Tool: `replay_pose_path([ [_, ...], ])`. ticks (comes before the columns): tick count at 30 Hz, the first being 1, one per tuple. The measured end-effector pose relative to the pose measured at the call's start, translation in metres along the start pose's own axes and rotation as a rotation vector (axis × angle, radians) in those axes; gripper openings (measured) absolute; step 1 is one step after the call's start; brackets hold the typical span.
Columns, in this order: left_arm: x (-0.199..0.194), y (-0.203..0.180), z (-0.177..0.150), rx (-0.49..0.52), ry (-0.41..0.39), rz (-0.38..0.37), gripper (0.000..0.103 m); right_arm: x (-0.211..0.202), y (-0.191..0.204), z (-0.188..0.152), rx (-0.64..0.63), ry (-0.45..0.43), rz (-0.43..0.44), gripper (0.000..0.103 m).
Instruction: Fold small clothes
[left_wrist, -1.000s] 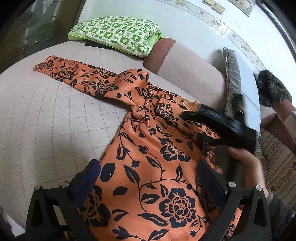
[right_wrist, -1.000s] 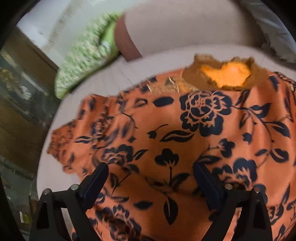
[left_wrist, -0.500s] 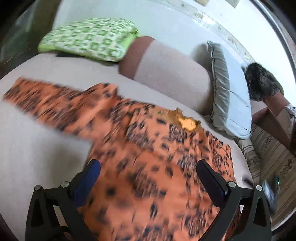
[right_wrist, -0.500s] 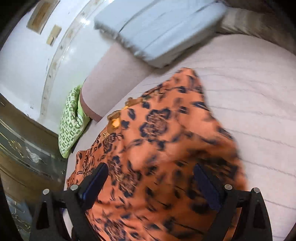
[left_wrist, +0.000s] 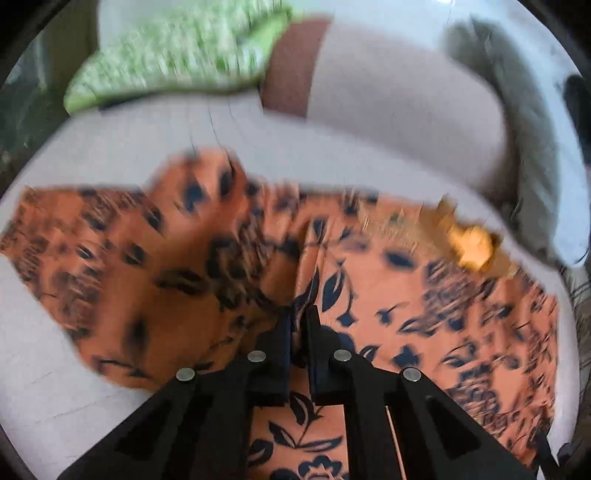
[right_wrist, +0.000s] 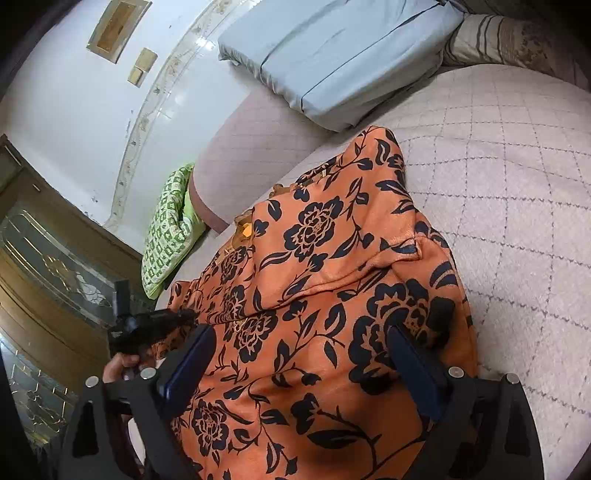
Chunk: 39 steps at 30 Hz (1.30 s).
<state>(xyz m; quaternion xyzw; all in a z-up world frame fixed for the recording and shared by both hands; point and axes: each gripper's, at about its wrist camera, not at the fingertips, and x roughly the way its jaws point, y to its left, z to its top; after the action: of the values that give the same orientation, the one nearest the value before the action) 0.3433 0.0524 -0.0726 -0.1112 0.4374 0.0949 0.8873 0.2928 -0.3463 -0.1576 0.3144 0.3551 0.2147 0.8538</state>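
An orange garment with black flowers (left_wrist: 424, 302) lies spread on the pale quilted sofa seat (left_wrist: 122, 133); the left wrist view is blurred. My left gripper (left_wrist: 300, 314) is shut on a raised ridge of the garment near its left sleeve. In the right wrist view the garment (right_wrist: 314, 280) lies with its right sleeve folded over the body. My right gripper (right_wrist: 301, 354) is open, its fingers just above the garment's lower part. The left gripper (right_wrist: 147, 326) shows there at the garment's far side, held by a hand.
A green checked pillow (left_wrist: 177, 55) lies at the back left of the seat and shows in the right view (right_wrist: 166, 236). A grey-blue cushion (right_wrist: 332, 55) leans on the backrest. A glass-fronted wooden cabinet (right_wrist: 48, 280) stands to the left.
My left gripper has shut on the garment's fabric; it was open before. My right gripper has swung from the collar to the garment's right side and stays open.
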Motion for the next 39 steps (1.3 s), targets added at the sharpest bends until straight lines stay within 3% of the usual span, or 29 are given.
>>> replay_pose_path([
  [2,-0.024,-0.005,-0.005,0.018,-0.087,0.029,0.006,0.001,0.0,-0.001,-0.002,0.001,-0.005,0.095],
  [3,-0.027,-0.005,-0.01,0.023,-0.092,0.041,0.007,0.001,0.0,-0.002,-0.005,0.0,-0.011,0.095],
  [4,-0.019,-0.003,-0.015,0.006,-0.063,0.065,0.008,0.002,0.001,-0.002,-0.011,-0.001,-0.018,0.095],
  [6,0.015,0.0,-0.025,0.009,0.104,0.083,0.012,0.001,0.003,-0.003,-0.031,0.0,-0.04,0.095],
  [7,0.02,0.0,-0.029,0.016,0.111,0.078,0.017,0.001,0.004,-0.002,-0.035,0.01,-0.054,0.095],
  [8,0.012,-0.002,-0.032,0.035,0.032,0.08,0.022,-0.001,0.007,-0.001,-0.029,0.013,-0.063,0.095],
  [9,0.008,-0.005,-0.033,0.056,0.016,0.082,0.036,-0.007,0.011,0.003,-0.017,-0.004,-0.041,0.095],
  [11,0.007,-0.007,-0.037,0.063,0.025,0.049,0.039,-0.014,0.026,0.021,-0.028,-0.049,0.0,0.095],
  [14,-0.003,0.0,-0.041,0.048,0.014,0.0,0.039,0.007,0.039,0.055,-0.029,-0.023,0.042,0.096],
  [16,-0.02,0.018,-0.039,0.023,0.0,-0.059,0.039,0.033,0.03,0.069,-0.04,0.015,-0.023,0.096],
  [17,-0.029,0.03,-0.035,0.013,-0.015,-0.069,0.04,0.059,0.005,0.072,0.019,0.089,-0.177,0.096],
  [18,-0.045,0.054,-0.035,-0.011,-0.05,-0.08,0.05,0.067,-0.011,0.07,0.098,0.118,-0.182,0.093],
  [19,-0.053,0.08,-0.027,-0.033,-0.07,-0.082,0.066,0.058,-0.009,0.07,0.103,0.061,-0.156,0.092],
  [21,-0.067,0.128,-0.019,-0.117,-0.118,-0.067,0.082,0.038,0.019,0.066,-0.003,0.033,-0.158,0.092],
  [24,-0.068,0.221,-0.006,-0.339,-0.149,-0.036,0.085,0.005,0.049,0.033,-0.11,-0.021,-0.144,0.093],
  [26,-0.051,0.291,0.001,-0.535,-0.107,-0.045,0.085,-0.003,0.059,0.005,-0.169,-0.001,-0.174,0.093],
  [29,-0.023,0.35,0.011,-0.683,-0.052,-0.036,0.083,-0.003,0.057,-0.036,-0.191,0.058,-0.217,0.093],
  [31,-0.008,0.374,0.016,-0.716,-0.046,-0.027,0.082,-0.002,0.055,-0.053,-0.193,0.078,-0.238,0.093],
  [34,0.002,0.38,0.03,-0.697,-0.078,0.017,0.079,-0.004,0.055,-0.062,-0.198,0.054,-0.256,0.093],
  [35,0.003,0.381,0.032,-0.696,-0.075,0.043,0.07,-0.003,0.055,-0.062,-0.193,0.053,-0.259,0.093],
  [36,0.008,0.382,0.038,-0.687,-0.053,0.124,0.018,-0.003,0.054,-0.061,-0.185,0.052,-0.26,0.093],
  [37,0.016,0.383,0.042,-0.673,-0.007,0.149,0.004,-0.005,0.054,-0.061,-0.181,0.049,-0.26,0.093],
  [39,0.018,0.389,0.046,-0.701,0.0,0.139,0.004,-0.005,0.055,-0.059,-0.188,0.048,-0.265,0.093],
])
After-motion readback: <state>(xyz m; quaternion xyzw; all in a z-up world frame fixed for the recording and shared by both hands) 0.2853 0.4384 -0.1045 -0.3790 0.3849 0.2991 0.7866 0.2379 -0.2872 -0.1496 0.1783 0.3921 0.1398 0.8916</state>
